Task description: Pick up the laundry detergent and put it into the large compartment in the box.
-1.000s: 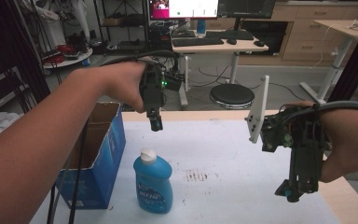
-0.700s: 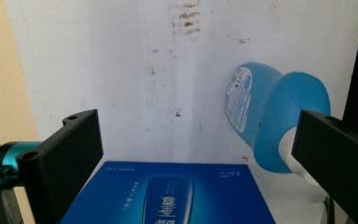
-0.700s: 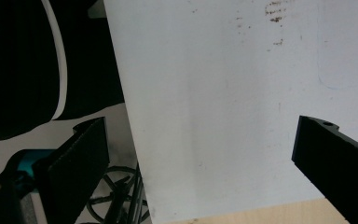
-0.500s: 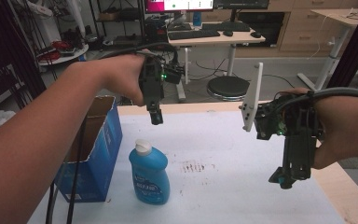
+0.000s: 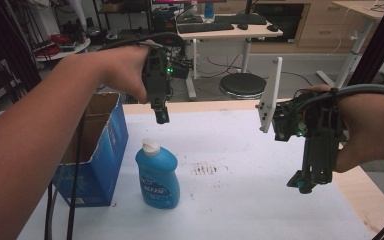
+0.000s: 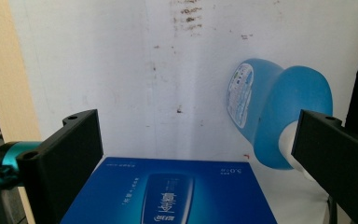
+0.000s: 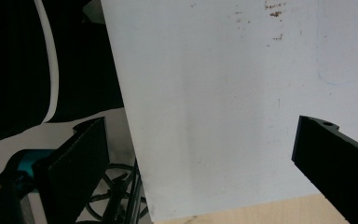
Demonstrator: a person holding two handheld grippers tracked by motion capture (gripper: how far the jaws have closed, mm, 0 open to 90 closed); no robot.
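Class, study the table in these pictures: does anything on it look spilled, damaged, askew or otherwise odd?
Little stands out. The white table cover bears a patch of small brown stains right of the upright blue bottle. The blue box stands open beside it, with its flap edge looking ragged. Nothing is spilled or tipped.

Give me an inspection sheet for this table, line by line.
Surface: white sheet with brown stains.
Job's things: blue bottle upright with white cap, beside open blue box.
Clutter: nothing seen.
Grippers: left hand-held gripper in the air above the bottle, jaws open, empty; right hand-held gripper in the air at the right, jaws open, empty.
Cables: black cables hang past the box.
Surroundings: desk, round stool.
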